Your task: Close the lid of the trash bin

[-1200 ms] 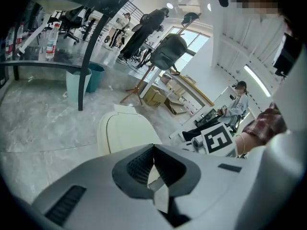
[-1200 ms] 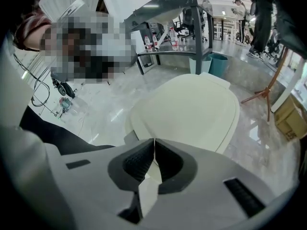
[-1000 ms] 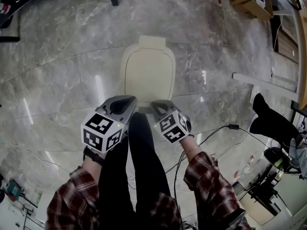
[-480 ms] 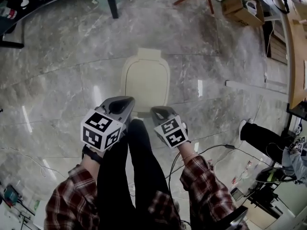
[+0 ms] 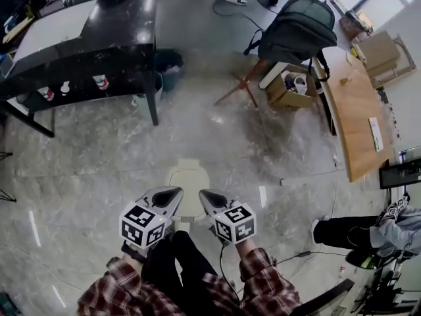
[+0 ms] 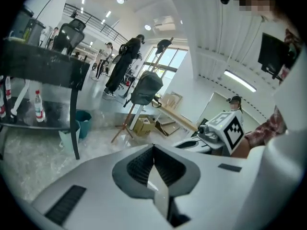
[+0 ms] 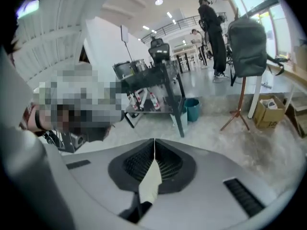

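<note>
In the head view a cream trash bin stands on the marble floor with its lid down flat, just beyond both grippers. My left gripper and right gripper are held side by side above the bin's near edge, apart from it, and both are shut with nothing between the jaws. In the left gripper view my left gripper points out across the room, and the right gripper's marker cube shows to its right. In the right gripper view my right gripper also points across the room. Neither gripper view shows the bin.
A black table with bottles on its lower shelf stands at the far left, a teal bucket beside it. A backpack hangs on a wooden stand, a cardboard box below. A wooden desk runs along the right. A person's legs are at right.
The head view has pulled back and tilted up, so the bin looks smaller and more of the room shows. Both grippers stay shut near the bin's near edge. The lid stays down.
</note>
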Demonstrator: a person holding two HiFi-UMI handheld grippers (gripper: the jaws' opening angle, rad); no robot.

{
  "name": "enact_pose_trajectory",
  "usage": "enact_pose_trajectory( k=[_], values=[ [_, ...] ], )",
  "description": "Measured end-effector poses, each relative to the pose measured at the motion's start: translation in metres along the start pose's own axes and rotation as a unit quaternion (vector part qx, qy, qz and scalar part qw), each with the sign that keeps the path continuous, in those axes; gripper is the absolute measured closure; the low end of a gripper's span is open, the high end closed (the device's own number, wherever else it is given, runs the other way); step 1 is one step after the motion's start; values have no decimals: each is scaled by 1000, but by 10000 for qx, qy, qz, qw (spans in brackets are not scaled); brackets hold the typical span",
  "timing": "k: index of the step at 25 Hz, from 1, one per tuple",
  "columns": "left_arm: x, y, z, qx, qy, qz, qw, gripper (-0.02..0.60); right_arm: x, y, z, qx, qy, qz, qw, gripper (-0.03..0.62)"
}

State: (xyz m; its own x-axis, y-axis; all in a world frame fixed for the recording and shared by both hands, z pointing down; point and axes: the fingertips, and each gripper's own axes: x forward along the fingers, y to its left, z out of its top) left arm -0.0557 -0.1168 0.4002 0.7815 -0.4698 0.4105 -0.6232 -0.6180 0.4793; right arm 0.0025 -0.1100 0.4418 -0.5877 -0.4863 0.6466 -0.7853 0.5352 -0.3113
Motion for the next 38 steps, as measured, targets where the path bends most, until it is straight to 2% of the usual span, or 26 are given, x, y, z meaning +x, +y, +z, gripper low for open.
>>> enact_pose_trajectory(
  k=[3, 5, 9, 12, 16, 19, 25, 32, 38],
  values=[
    [-23, -34, 66, 396, -521, -111, 9978, 571, -48, 17, 81, -166, -836, 35, 9964, 579],
    [-42, -67, 91, 521, -729, -196, 9958, 571, -89, 33, 116, -261, -1206, 73, 9923, 580],
    [-72, -110, 127, 837, -926, -352, 9916, 571, -151, 68, 168, -616, -1850, 113, 9807, 580],
    [-90, -128, 147, 942, -1131, -352, 9885, 571, -183, 87, 190, -806, -2158, 33, 9731, 579],
    [-106, -148, 170, 1220, -1307, -406, 9830, 571, -207, 100, 204, -985, -2288, -111, 9684, 580],
    [-114, -158, 183, 1205, -1475, -472, 9806, 571, -211, 102, 209, -939, -2355, -62, 9673, 579],
    [-112, -169, 181, 1164, -1528, -539, 9799, 571, -215, 107, 205, -972, -2416, 52, 9655, 582],
    [-119, -163, 176, 1036, -1571, -453, 9811, 571, -209, 111, 204, -998, -2318, 137, 9675, 582],
    [-124, -160, 178, 1080, -1633, -403, 9798, 571, -203, 117, 202, -1066, -2211, 181, 9693, 582]
  ],
)
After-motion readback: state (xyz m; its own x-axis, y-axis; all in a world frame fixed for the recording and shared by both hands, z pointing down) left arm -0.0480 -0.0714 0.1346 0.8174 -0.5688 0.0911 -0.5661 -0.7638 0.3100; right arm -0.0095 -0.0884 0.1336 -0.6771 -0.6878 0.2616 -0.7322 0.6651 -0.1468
